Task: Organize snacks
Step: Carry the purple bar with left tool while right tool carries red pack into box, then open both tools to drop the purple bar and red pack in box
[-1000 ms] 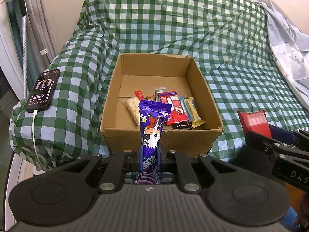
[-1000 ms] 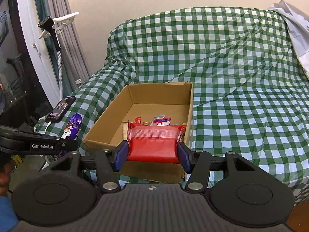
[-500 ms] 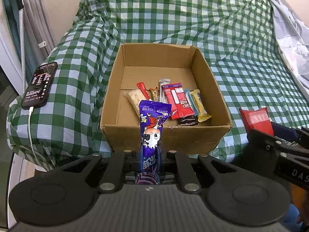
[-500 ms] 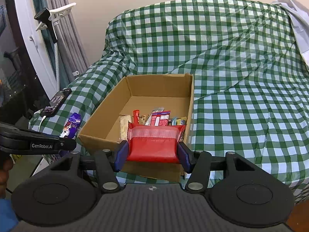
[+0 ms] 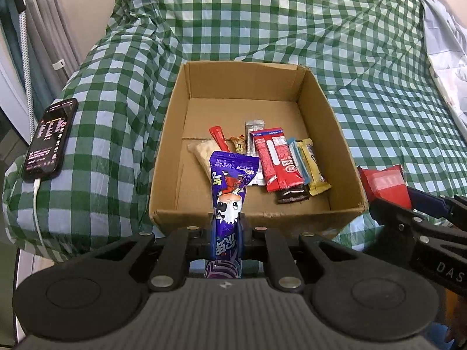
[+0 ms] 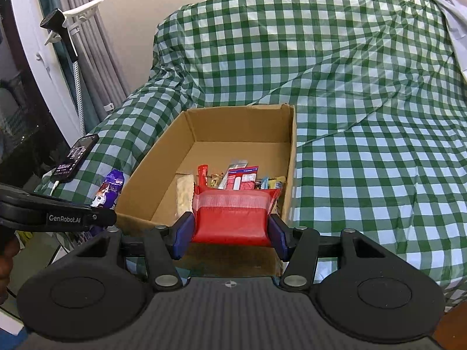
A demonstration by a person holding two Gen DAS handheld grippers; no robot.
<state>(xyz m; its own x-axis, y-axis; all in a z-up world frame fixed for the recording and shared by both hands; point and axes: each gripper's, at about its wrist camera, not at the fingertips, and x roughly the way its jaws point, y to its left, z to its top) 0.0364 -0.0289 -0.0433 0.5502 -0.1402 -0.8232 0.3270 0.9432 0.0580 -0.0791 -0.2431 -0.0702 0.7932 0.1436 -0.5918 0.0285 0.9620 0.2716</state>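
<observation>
A green-and-white checked cloth (image 5: 292,29) covers the bed, with an open brown cardboard box (image 5: 254,218) of snack bars on it. The left gripper (image 5: 227,227) pinches a tall purple snack packet (image 5: 230,192) just before the box's near wall (upright, narrow grip), while the right gripper (image 6: 230,230) clamps a flat red snack pouch (image 6: 233,218) beside it.

Each hand-held gripper is matte black plastic. The left hand-held gripper (image 5: 226,227) has a ribbed grey deck nearest the camera, two round discs beside it, angled link arms with silver screw heads, and white "GenRobot.AI" lettering on its side. The right hand-held gripper (image 6: 230,233) matches it, with blue pads (image 6: 183,234) and white letters "DAS".
</observation>
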